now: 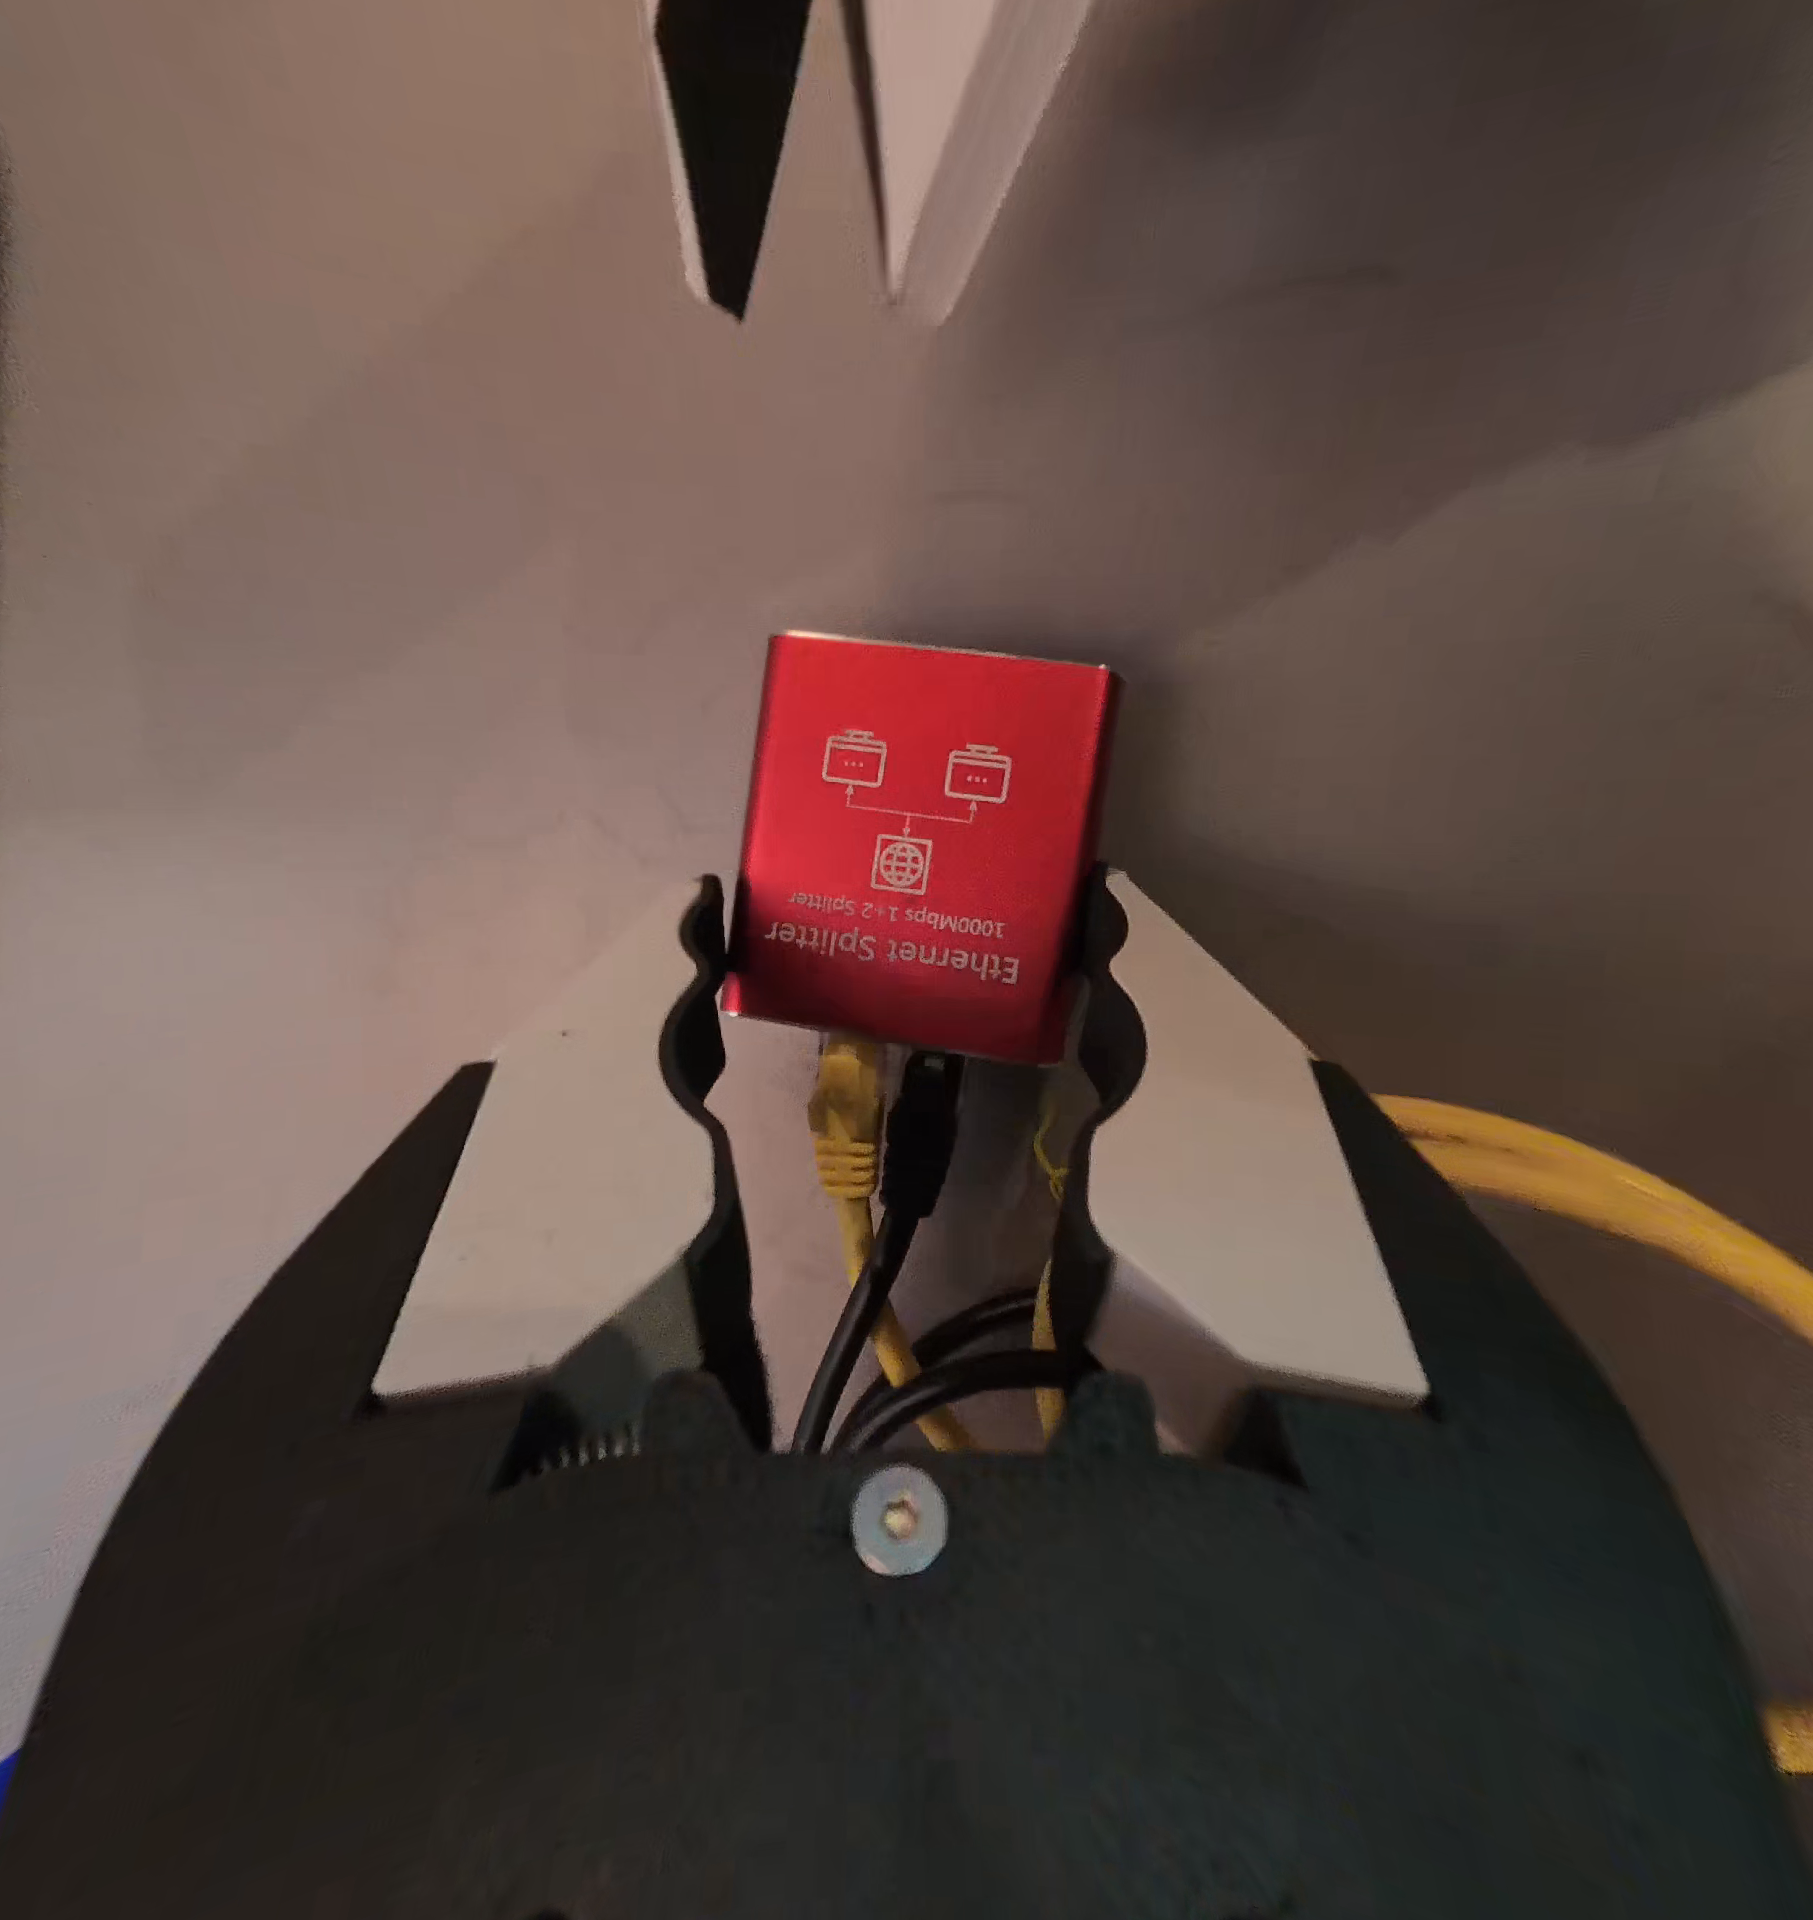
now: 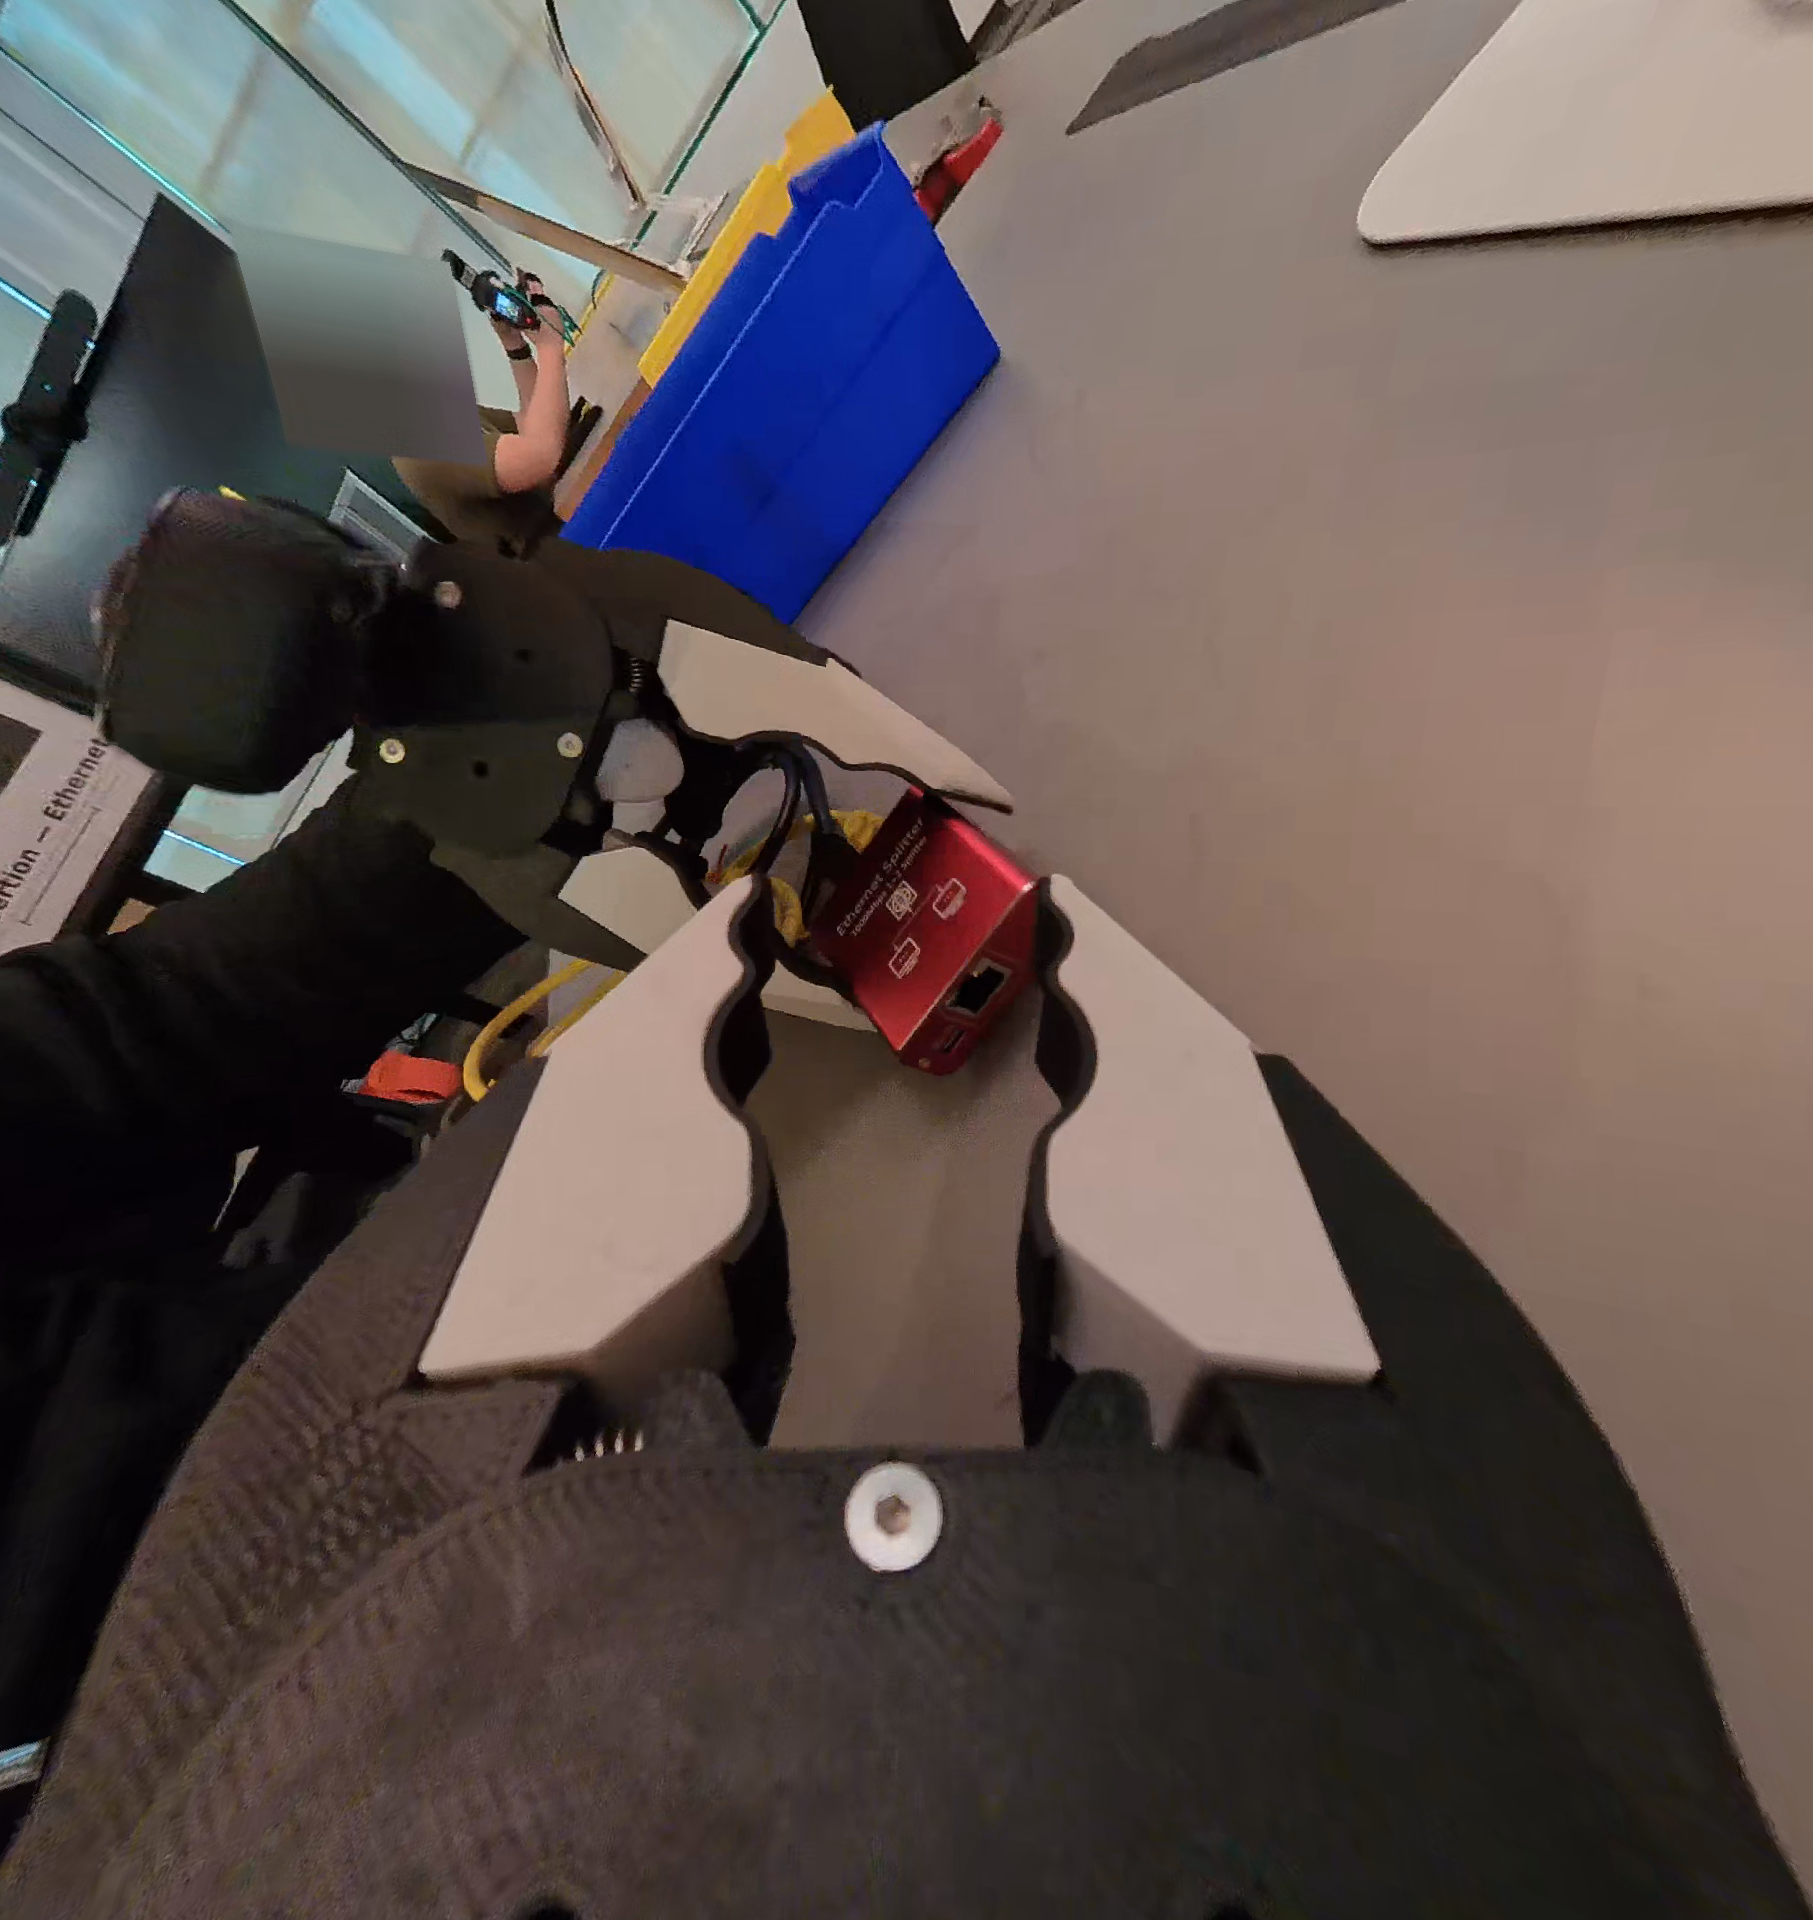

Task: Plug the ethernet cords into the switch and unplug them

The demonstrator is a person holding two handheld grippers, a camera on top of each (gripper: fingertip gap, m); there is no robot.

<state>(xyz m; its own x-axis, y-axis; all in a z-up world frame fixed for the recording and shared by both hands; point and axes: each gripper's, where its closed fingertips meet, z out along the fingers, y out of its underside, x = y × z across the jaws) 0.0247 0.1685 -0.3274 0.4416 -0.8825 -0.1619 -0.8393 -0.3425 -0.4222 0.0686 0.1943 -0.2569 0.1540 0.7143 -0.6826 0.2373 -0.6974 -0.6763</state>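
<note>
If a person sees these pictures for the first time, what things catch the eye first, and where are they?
First is the red switch on the grey table, held at its near end between the fingers of the left gripper. A yellow cord and a black cord enter that near end. In the right wrist view, the open right gripper faces the switch's empty port, and a blue bin stands behind.

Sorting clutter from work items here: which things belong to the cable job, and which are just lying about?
Job: red switch, yellow ethernet cord, black cable, left claw, right claw.

Lying about: blue bin, yellow bin, white board.
</note>
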